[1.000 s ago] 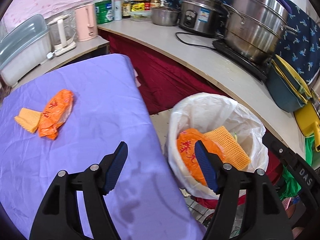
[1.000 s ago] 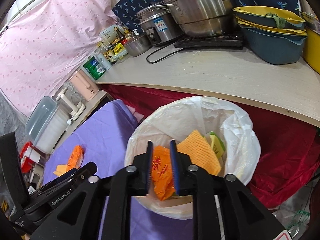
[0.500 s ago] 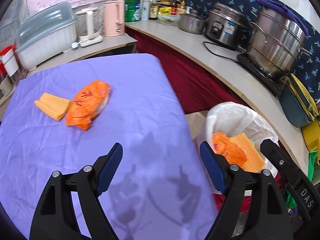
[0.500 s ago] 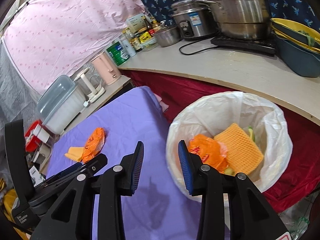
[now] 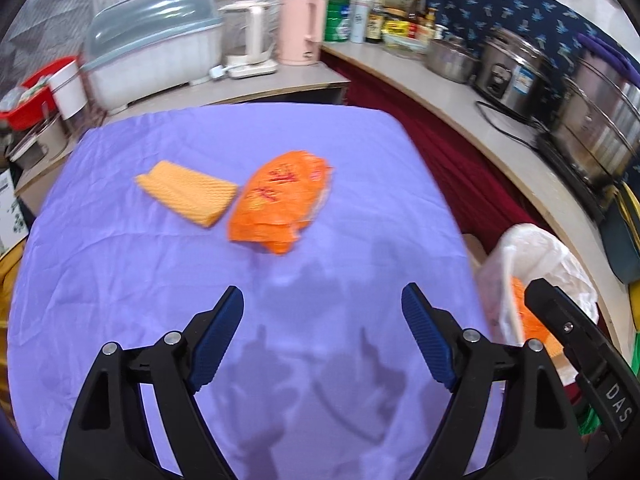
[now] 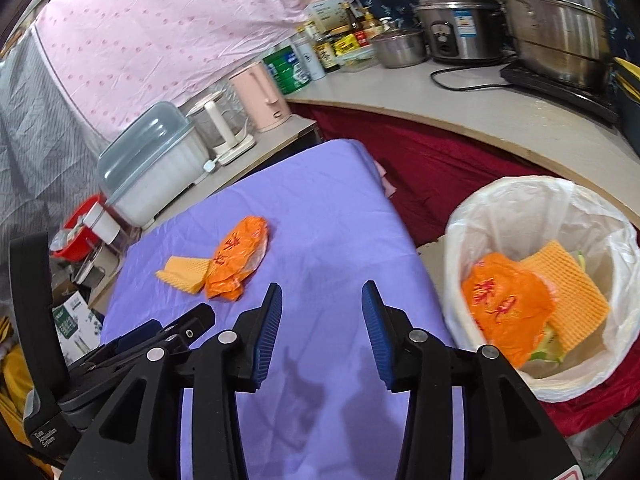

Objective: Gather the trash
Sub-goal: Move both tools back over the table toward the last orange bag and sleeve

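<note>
An orange snack wrapper and a yellow waffle-textured pad lie side by side on the purple cloth; both also show in the right wrist view, wrapper and pad. A bin lined with a white bag stands off the table's right edge and holds another orange wrapper and a yellow pad. My left gripper is open and empty above the cloth, short of the wrapper. My right gripper is open and empty over the table's right part, left of the bin.
A curved counter behind the bin carries steel pots, a rice cooker and bottles. A pink kettle, a blender and a lidded plastic box stand behind the table. A red cloth hangs below the counter.
The right gripper let the orange wrapper drop into the bin, opened wide and drew back left over the table. The left gripper swung left from the bin toward the trash on the cloth.
</note>
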{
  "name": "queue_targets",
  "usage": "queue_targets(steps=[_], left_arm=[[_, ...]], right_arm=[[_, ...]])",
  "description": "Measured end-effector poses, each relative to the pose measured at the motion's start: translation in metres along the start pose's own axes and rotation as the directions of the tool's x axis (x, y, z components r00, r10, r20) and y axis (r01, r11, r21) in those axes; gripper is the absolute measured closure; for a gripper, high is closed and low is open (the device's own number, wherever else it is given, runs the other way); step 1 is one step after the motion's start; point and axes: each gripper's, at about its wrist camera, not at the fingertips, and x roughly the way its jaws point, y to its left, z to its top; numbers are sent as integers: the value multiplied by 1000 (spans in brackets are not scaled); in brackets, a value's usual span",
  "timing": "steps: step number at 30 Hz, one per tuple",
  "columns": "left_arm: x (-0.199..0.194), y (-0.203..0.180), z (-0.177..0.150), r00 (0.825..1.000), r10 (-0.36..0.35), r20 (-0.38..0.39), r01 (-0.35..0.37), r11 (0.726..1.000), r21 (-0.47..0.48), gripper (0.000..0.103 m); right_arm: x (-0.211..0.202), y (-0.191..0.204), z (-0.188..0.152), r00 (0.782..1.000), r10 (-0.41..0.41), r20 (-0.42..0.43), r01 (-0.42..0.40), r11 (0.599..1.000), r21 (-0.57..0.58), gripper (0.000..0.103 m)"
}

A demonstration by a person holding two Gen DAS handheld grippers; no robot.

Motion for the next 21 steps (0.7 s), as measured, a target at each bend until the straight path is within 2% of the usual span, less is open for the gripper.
queue_targets(steps=[10, 18, 20, 21], left_arm=[[17, 85, 2, 995, 96, -27, -98, 987, -126, 26], [29, 140, 8, 990, 135, -50, -143, 968, -205, 26], [33, 147, 10, 989, 138, -54, -146, 966, -215, 26], [35, 152, 11, 989, 137, -56, -146, 964, -221, 26]], right_arm=[[55, 52, -15, 995, 47, -89, -51, 997, -51, 59], [100, 81, -16, 987, 71, -145, -82, 994, -67, 57], [110, 84, -15, 986, 70, -151, -80, 995, -62, 53], [114, 85, -13, 986, 70, -150, -79, 995, -56, 47]])
